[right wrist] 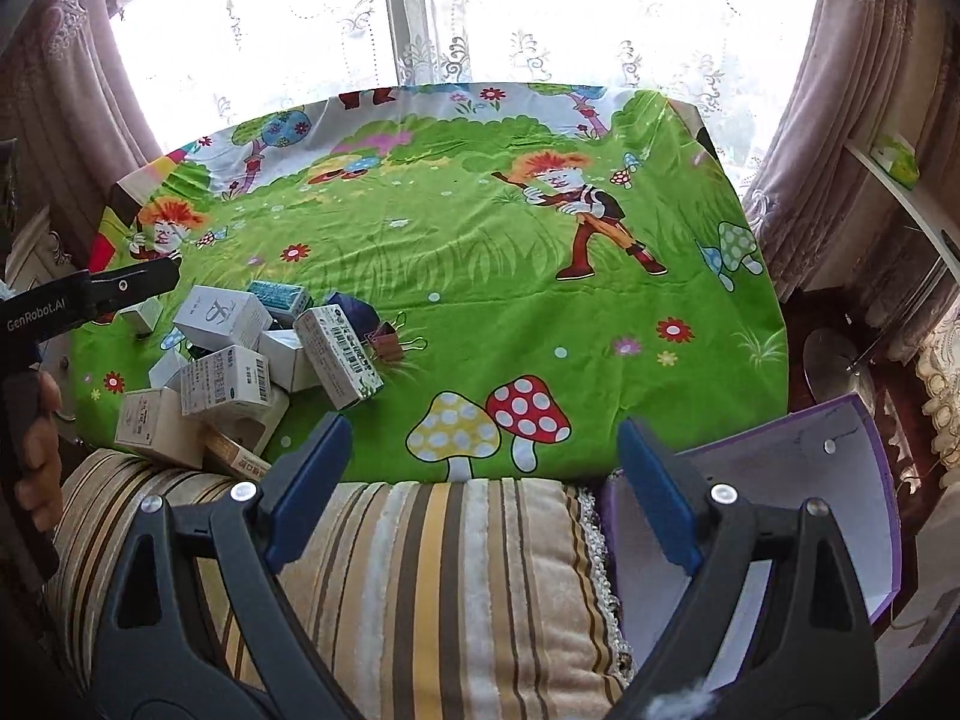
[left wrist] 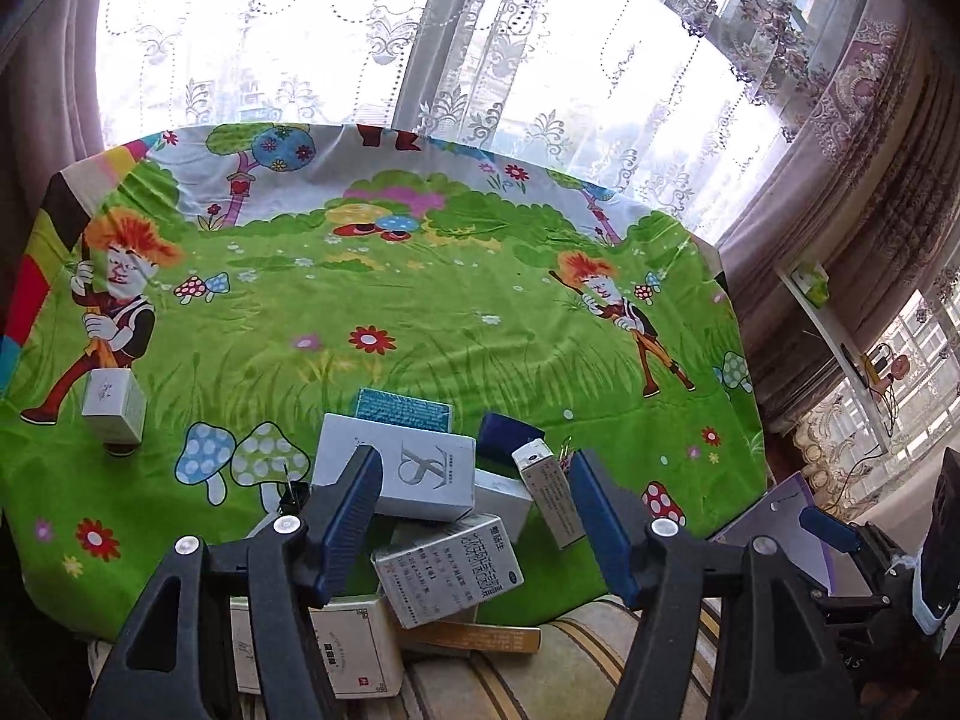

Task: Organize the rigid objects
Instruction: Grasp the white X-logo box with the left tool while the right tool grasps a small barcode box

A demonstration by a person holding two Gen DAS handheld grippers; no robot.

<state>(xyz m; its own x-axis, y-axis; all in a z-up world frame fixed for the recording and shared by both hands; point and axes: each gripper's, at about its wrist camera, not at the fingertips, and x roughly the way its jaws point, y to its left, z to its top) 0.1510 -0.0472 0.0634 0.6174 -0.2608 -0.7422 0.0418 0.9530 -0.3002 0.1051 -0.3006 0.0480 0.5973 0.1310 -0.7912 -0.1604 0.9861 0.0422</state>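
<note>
Surface: table covered by a bright green cartoon cloth (right wrist: 480, 276) printed with mushrooms, flowers and red-haired figures. Behind it, a window with white lace curtains (left wrist: 480, 60), mauve drapes either side. A striped cushion (right wrist: 432, 570) lies against the near edge of the table; a purple-edged open box (right wrist: 840, 480) sits just beside it to the right.

Task items: a jumbled pile of small cartons (left wrist: 432, 510) at the near left part of the cloth, some leaning on one another, a few spilling onto the cushion. One white carton (left wrist: 114, 405) stands apart, further left. Binder clips (right wrist: 393, 339) lie touching the pile's right side.

Left gripper (left wrist: 474, 516): jaws partly open, over the pile, nothing clamped.

Right gripper (right wrist: 483, 492): jaws wide apart, empty, over the cushion and cloth edge.
</note>
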